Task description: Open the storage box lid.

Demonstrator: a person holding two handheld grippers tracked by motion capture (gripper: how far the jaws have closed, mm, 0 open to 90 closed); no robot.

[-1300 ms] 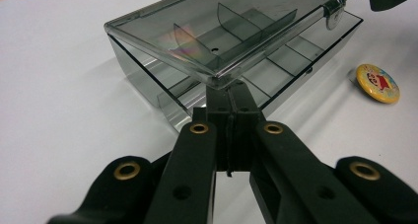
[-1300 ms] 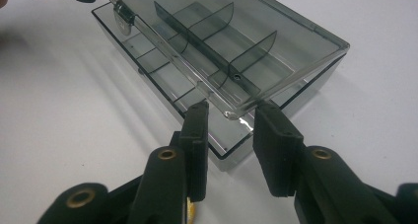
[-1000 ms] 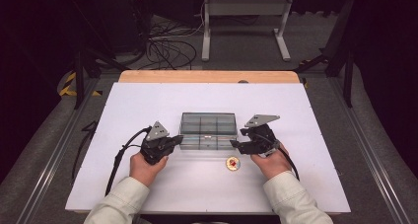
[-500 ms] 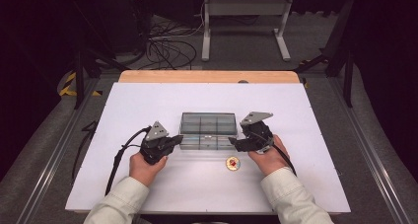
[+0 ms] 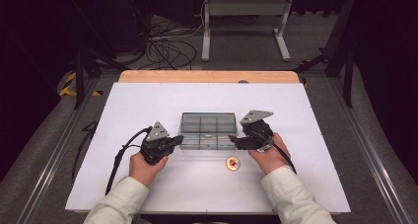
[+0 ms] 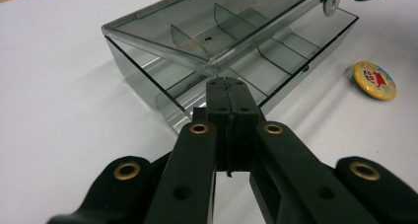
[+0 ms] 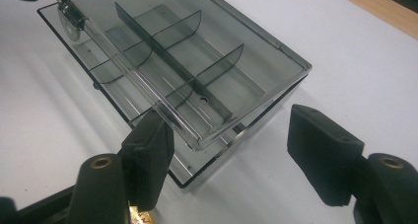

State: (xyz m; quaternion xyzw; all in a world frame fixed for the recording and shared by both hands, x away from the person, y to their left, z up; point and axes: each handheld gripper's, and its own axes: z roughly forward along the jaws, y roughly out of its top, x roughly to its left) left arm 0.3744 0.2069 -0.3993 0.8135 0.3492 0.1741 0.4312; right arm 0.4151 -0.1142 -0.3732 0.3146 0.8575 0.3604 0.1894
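Note:
A smoky clear compartment box (image 5: 207, 131) lies mid-table, its lid (image 6: 212, 31) tilted up off the base (image 6: 148, 86) along the near edge. My left gripper (image 5: 179, 140) is shut with nothing between its jaws, and its tips (image 6: 227, 86) rest against the box's near left corner. My right gripper (image 5: 233, 144) is open at the near right corner. The lid's corner (image 7: 217, 130) lies between its jaws, with the left pad (image 7: 148, 155) under the lid's raised edge and the right pad (image 7: 320, 155) well clear. A round yellow badge (image 5: 232, 163) lies on the table in front of the box.
The white tabletop (image 5: 148, 105) has a wooden strip (image 5: 207, 76) along its far edge. Black cables (image 5: 118, 160) trail from the left gripper toward the table's left front. Dark floor, cables and a metal stand (image 5: 244, 17) lie beyond the table.
The right gripper has edged slightly farther from the person at the box's right corner. The left hand and gripper have stayed put.

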